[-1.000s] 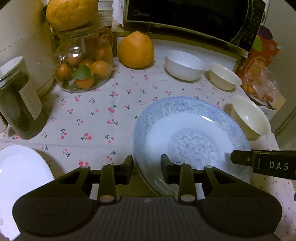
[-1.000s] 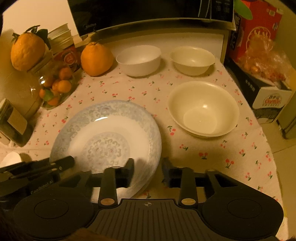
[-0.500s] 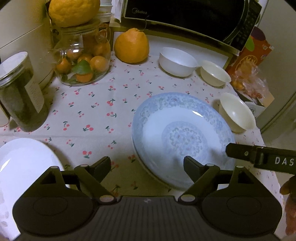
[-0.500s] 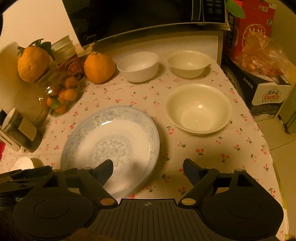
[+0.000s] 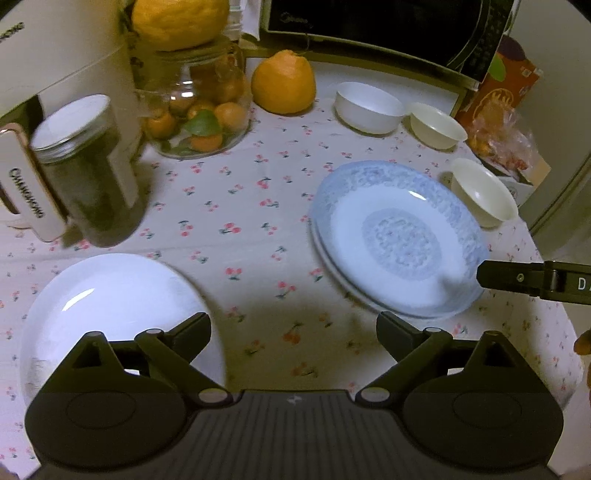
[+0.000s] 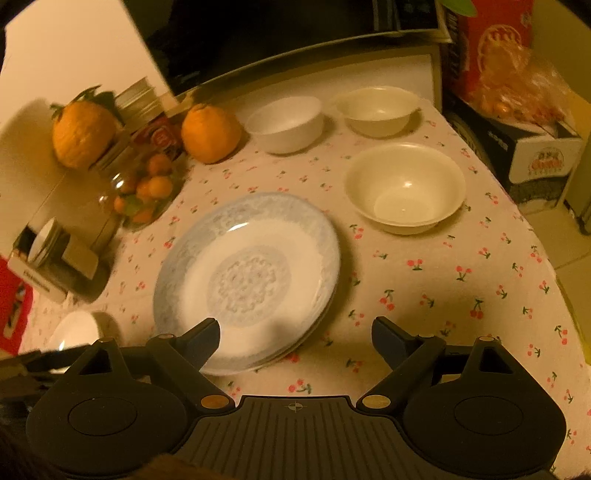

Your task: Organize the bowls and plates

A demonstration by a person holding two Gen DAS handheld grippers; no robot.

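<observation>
A blue-patterned plate point(image 5: 399, 240) point(image 6: 247, 277) lies on top of another plate on the cherry-print cloth. A plain white plate point(image 5: 110, 317) point(image 6: 77, 328) lies to its left. Beyond stand a large cream bowl point(image 6: 404, 188) point(image 5: 480, 192), a white bowl point(image 6: 288, 123) point(image 5: 369, 107) and a small cream bowl point(image 6: 376, 110) point(image 5: 436, 125). My left gripper point(image 5: 294, 328) hovers over bare cloth between the two plates, jaws opening, nothing between them. My right gripper point(image 6: 295, 332) hangs at the blue plate's near right rim, jaws opening and gripping nothing.
A glass jar of small oranges point(image 5: 195, 110), a big orange fruit point(image 5: 284, 86), a dark jar point(image 5: 88, 173) and a white appliance crowd the back left. A microwave point(image 5: 369, 29) lines the back. Boxes and a fruit bag point(image 6: 517, 92) stand beyond the table's right edge.
Both grippers opened wide and let go of the blue plate's rim, then drew back and up. The left view swung left, bringing the white plate more into view.
</observation>
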